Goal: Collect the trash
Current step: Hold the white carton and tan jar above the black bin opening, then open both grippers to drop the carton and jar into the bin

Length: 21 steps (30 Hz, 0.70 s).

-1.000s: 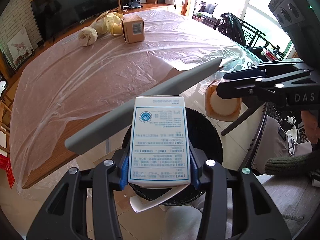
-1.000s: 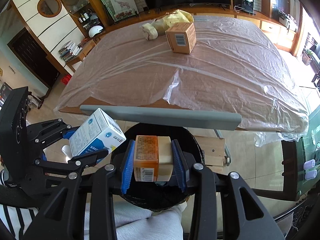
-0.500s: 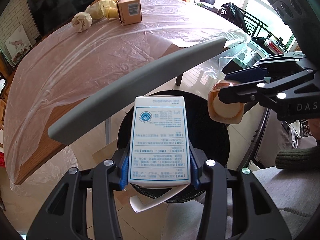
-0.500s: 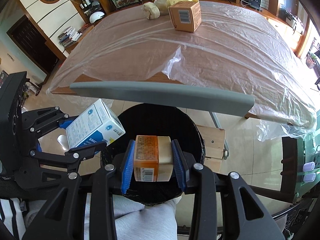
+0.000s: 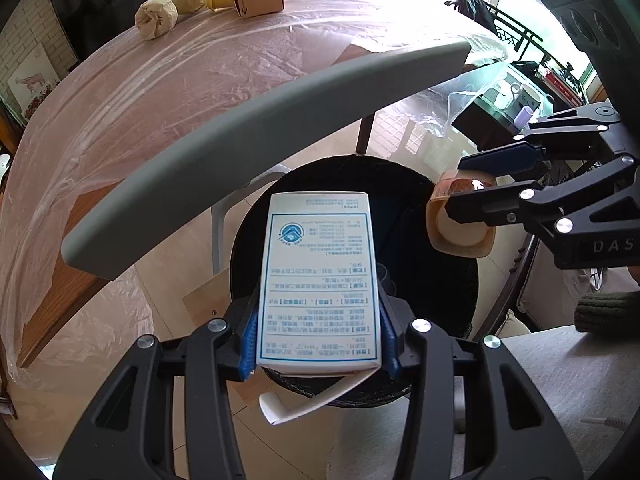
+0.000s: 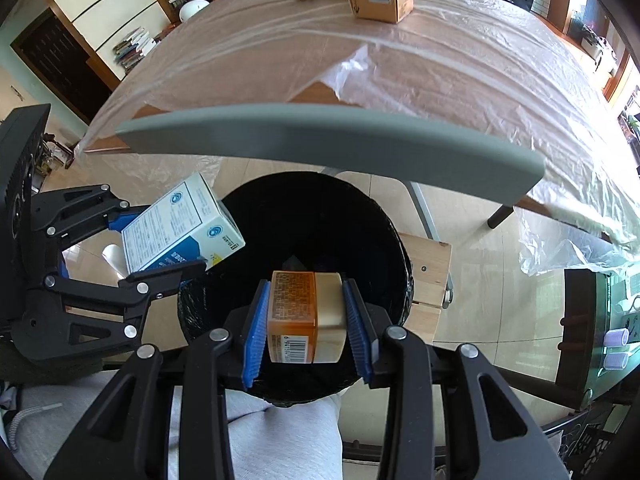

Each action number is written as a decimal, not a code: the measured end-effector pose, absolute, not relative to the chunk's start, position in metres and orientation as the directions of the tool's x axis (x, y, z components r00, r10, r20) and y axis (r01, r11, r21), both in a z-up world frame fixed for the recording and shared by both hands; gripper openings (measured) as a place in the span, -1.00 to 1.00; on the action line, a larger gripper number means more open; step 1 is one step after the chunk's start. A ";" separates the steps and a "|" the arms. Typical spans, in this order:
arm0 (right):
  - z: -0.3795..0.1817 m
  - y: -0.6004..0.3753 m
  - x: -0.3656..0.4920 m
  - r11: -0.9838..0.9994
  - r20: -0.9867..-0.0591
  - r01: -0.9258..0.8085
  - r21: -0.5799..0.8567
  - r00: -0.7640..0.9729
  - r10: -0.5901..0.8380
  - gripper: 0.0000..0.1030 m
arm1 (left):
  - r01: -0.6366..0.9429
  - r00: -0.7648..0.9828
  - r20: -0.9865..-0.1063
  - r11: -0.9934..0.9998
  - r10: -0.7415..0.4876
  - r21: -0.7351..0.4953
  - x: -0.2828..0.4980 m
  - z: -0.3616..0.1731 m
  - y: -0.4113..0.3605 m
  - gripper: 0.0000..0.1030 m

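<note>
Plastic sheeting covers the table [image 6: 440, 80] beyond both grippers; a black bin [image 6: 312, 216] sits directly below them. The left gripper [image 5: 318, 336] clamps a white carton [image 5: 320, 280], the right gripper [image 6: 306, 320] an orange box [image 6: 306, 312] — both above the bin's mouth. Best to let go only once each item hangs well inside the rim — the carton sits near its edge.

Bin [image 6: 304, 216] interior too dark to make out; print on white box [image 5: 320, 280] unreadable.
</note>
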State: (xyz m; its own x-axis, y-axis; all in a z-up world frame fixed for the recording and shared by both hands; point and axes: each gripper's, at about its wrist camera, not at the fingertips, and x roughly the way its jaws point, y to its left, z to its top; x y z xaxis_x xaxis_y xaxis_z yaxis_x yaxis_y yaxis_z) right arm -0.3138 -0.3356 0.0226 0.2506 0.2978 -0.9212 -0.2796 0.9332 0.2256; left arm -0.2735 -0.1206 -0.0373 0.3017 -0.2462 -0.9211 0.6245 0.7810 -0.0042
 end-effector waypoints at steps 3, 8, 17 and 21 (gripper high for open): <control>0.018 -0.334 -0.312 0.936 -0.925 -0.280 0.214 0.249 0.286 -0.30 | 0.619 0.297 -0.925 0.785 -0.236 -0.002 -0.272 -0.042 -0.123 -0.08; 0.010 -0.331 -0.308 0.940 -0.932 -0.280 0.195 0.245 0.267 -0.30 | 0.612 0.291 -0.930 0.791 -0.224 0.000 -0.270 -0.049 -0.124 -0.08; -0.003 -0.326 -0.305 0.943 -0.940 -0.281 0.178 0.234 0.247 -0.30 | 0.606 0.277 -0.940 0.795 -0.201 0.009 -0.266 -0.061 -0.125 -0.08; -0.006 -0.324 -0.304 0.944 -0.943 -0.283 0.173 0.230 0.241 -0.30 | 0.604 0.272 -0.942 0.797 -0.194 0.010 -0.265 -0.066 -0.125 -0.08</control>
